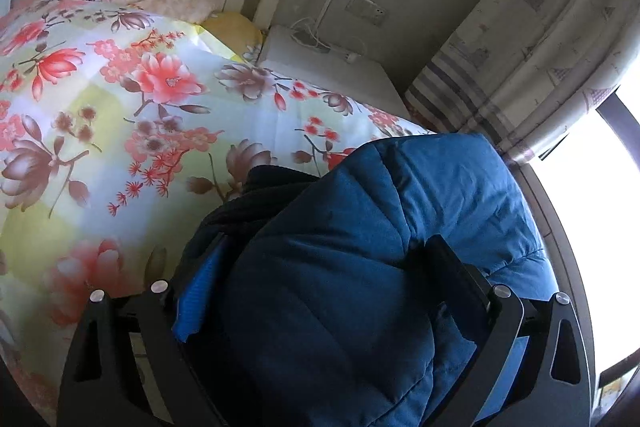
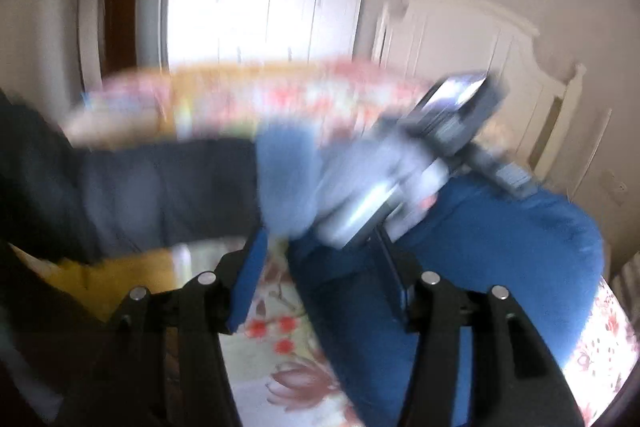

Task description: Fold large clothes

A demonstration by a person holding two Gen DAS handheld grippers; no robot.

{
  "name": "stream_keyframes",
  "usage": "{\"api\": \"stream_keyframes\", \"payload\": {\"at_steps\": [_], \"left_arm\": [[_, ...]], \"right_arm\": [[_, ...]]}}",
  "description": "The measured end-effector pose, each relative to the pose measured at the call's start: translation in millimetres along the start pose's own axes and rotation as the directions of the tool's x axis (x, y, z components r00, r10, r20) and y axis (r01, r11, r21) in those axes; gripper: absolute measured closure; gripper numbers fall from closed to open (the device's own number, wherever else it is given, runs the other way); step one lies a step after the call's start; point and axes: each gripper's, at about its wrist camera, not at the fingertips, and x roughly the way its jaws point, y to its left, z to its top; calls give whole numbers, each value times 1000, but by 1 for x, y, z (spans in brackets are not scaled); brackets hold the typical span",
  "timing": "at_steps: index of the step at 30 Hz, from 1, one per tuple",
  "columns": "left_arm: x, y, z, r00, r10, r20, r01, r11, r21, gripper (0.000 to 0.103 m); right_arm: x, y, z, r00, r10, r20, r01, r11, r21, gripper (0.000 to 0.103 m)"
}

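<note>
- Blue padded jacket point(image 1: 360, 247) lies bunched on the flowered bedspread point(image 1: 100, 99), near the bed's edge on the window side, with the white bedside cabinet point(image 1: 332, 67) beyond it.
- Its long axis, as far as I can judge from my left camera, runs from just under my tongs away toward the curtain point(image 1: 540, 39); the far end is rounded and puffed, so I take that for a fold line and not a loose hem.
- A dark lining or collar part point(image 1: 256, 195) shows at the jacket's bedspread side, which suggests one layer is already turned over another.
- My left tongs point(image 1: 320, 307) stand spread as wide as they go, straddling a thick roll of the jacket; the pads do not seem to press it, so I read this as a let-go over the pile, not a hold.
- My right tongs point(image 2: 320, 287) are partly apart, with blue fabric between the fingers; the picture is too smeared to say whether they pinch it.
- In that blurred right view my left hand, in a pale glove point(image 2: 340, 171), carries its tool over the jacket.
</note>
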Motion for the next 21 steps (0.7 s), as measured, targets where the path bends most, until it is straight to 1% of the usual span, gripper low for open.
{"api": "stream_keyframes", "payload": {"at_steps": [1, 2, 3, 4, 5, 6, 7, 9, 11, 13, 14, 15, 16, 17, 18, 19, 20, 21], "left_arm": [[1, 0, -1, 1000, 12, 4, -12, 1000, 4, 4], [3, -6, 2, 1000, 19, 6, -19, 1000, 6, 4], [1, -7, 1, 1000, 27, 11, -27, 1000, 11, 4], [-1, -7, 1, 999, 34, 15, -34, 999, 14, 4], [-3, -8, 2, 999, 37, 16, -37, 999, 15, 4], [-4, -8, 2, 999, 45, 22, -46, 999, 16, 4], [-4, -8, 2, 998, 56, 28, -56, 998, 15, 4], [-6, -8, 1, 996, 82, 44, -83, 996, 11, 4], [-8, -7, 0, 993, 104, 57, -104, 995, 3, 4], [-9, -7, 0, 991, 117, 64, -118, 993, -2, 4], [-9, -6, 0, 990, 128, 67, -128, 992, -8, 4], [-10, -4, 0, 988, 138, 66, -137, 990, -23, 4], [-9, -3, 0, 989, 137, 61, -135, 990, -26, 4], [-8, -2, 0, 990, 131, 56, -130, 991, -30, 4], [-8, -2, 0, 990, 133, 54, -132, 991, -28, 4], [-8, -2, 0, 990, 134, 55, -132, 991, -28, 4], [-8, -1, 0, 990, 132, 54, -131, 991, -32, 4], [-7, 1, 0, 990, 129, 51, -127, 991, -40, 4]], "right_arm": [[-17, -14, 3, 999, -17, 50, 17, 1000, 18, 50], [-32, -30, 5, 994, -52, 93, 48, 998, 42, 50], [-46, -57, 7, 984, -123, 128, 112, 990, 89, 50], [-53, -82, 8, 973, -187, 136, 169, 976, 137, 50], [-55, -101, 8, 964, -229, 132, 205, 963, 175, 50], [-55, -137, 8, 949, -294, 117, 258, 934, 248, 58], [-53, -155, 9, 940, -324, 106, 282, 915, 289, 67], [-43, -201, 11, 922, -381, 62, 330, 861, 388, 69], [-20, -230, 16, 922, -386, 25, 340, 841, 421, 69], [10, -242, 18, 927, -375, -16, 350, 848, 399, 69], [41, -246, 14, 916, -385, -108, 398, 851, 343, 68], [65, -251, 4, 903, -370, -216, 423, 853, 307, 67], [100, -258, -14, 885, -312, -346, 416, 863, 287, 67], [114, -260, -22, 888, -292, -354, 402, 867, 293, 67], [114, -266, -27, 905, -280, -319, 383, 863, 329, 67], [112, -269, -28, 908, -268, -321, 376, 860, 345, 67], [112, -268, -26, 904, -272, -330, 381, 862, 333, 67], [113, -265, -23, 895, -285, -345, 393, 868, 303, 67]]}}
